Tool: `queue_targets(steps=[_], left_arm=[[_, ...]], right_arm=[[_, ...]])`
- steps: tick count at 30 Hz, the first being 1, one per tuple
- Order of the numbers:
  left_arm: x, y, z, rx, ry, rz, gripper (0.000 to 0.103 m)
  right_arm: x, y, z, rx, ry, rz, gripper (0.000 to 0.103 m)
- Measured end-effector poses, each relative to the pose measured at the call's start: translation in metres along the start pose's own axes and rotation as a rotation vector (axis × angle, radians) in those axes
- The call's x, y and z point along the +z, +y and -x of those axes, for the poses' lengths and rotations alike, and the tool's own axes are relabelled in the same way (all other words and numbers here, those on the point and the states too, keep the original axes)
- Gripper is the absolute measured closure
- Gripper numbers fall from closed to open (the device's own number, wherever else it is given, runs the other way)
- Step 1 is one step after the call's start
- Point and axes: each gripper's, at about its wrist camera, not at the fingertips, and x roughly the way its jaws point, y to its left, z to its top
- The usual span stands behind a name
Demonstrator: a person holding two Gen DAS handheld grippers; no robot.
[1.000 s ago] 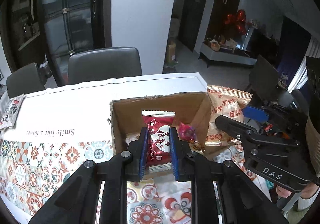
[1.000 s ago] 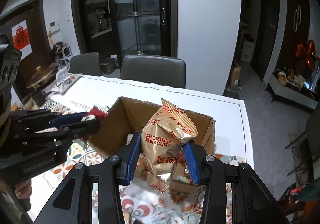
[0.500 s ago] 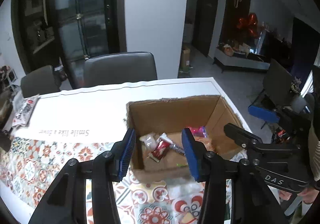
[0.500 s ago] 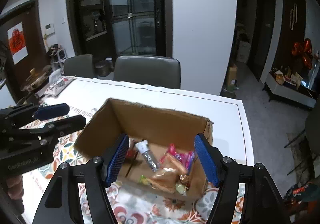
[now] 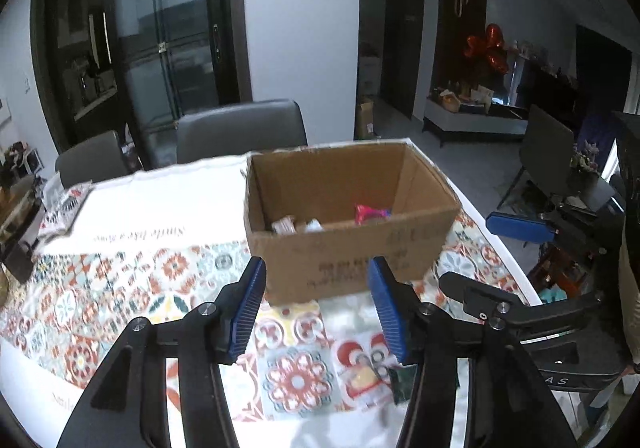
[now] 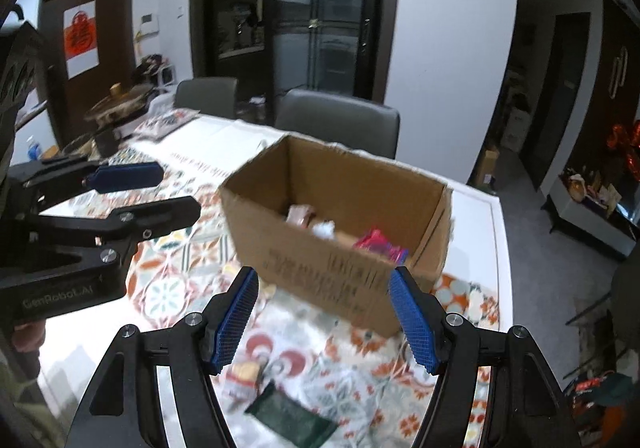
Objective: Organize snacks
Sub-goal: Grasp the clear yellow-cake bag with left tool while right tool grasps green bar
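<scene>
An open cardboard box (image 5: pixel 352 248) stands on the patterned tablecloth, also in the right wrist view (image 6: pixel 332 248). Inside lie several snack packets, among them a pink one (image 5: pixel 370 212) (image 6: pixel 380 242) and a pale one (image 6: pixel 301 213). My left gripper (image 5: pixel 316 304) is open and empty, drawn back in front of the box. My right gripper (image 6: pixel 326 316) is open and empty, also in front of the box. A dark green packet (image 6: pixel 292 418) and a small yellow snack (image 5: pixel 364 378) lie on the cloth near the table's front edge, below the grippers.
Two grey chairs (image 5: pixel 240 127) stand behind the table. A printed packet (image 5: pixel 66 203) lies at the far left of the table. A pot and clutter (image 6: pixel 116 103) sit at the table's far left end. The table's right edge (image 5: pixel 500 248) is close to the box.
Both grippers opened, the left dropping a red heart packet and the right a gold biscuit bag into the box. Both then drew back and lower, away from the box.
</scene>
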Motion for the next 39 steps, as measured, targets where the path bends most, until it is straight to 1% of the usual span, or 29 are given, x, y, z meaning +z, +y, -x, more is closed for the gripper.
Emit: queue_targets(steps=[4,8,12,15,18,20,25,29,35,39], left_arm=[[-0.022,-0.004,0.0,0.001,0.032,0.006,0.048],[-0.046,-0.013,-0.006,-0.012,0.09,-0.001,0.048],[-0.065,-0.02,-0.014,0.011,0.129,-0.02,0.048],[-0.079,-0.022,-0.021,-0.019,0.175,-0.003,0.048],[-0.093,-0.025,-0.031,-0.024,0.218,0.002,0.048],[-0.103,-0.025,-0.039,-0.035,0.257,0.021,0.048],[-0.121,-0.025,-0.055,-0.043,0.322,0.045,0.048],[-0.13,-0.025,-0.066,-0.05,0.36,0.051,0.048],[-0.134,-0.02,-0.074,-0.037,0.379,0.063,0.048],[-0.136,-0.016,-0.08,-0.051,0.398,0.085,0.048]], right_arm=[[-0.018,0.005,-0.001,0.008,0.04,0.015,0.034],[-0.04,0.01,-0.005,0.01,0.083,0.043,0.034],[-0.062,0.015,-0.014,0.018,0.144,0.073,0.034],[-0.077,0.019,-0.021,0.032,0.187,0.091,0.034],[-0.09,0.023,-0.032,0.063,0.245,0.109,0.034],[-0.098,0.027,-0.039,0.073,0.28,0.139,0.034],[-0.114,0.032,-0.057,0.084,0.361,0.214,0.035],[-0.12,0.031,-0.07,0.081,0.392,0.25,0.035],[-0.122,0.035,-0.083,0.108,0.409,0.3,0.035],[-0.121,0.039,-0.092,0.115,0.413,0.327,0.035]])
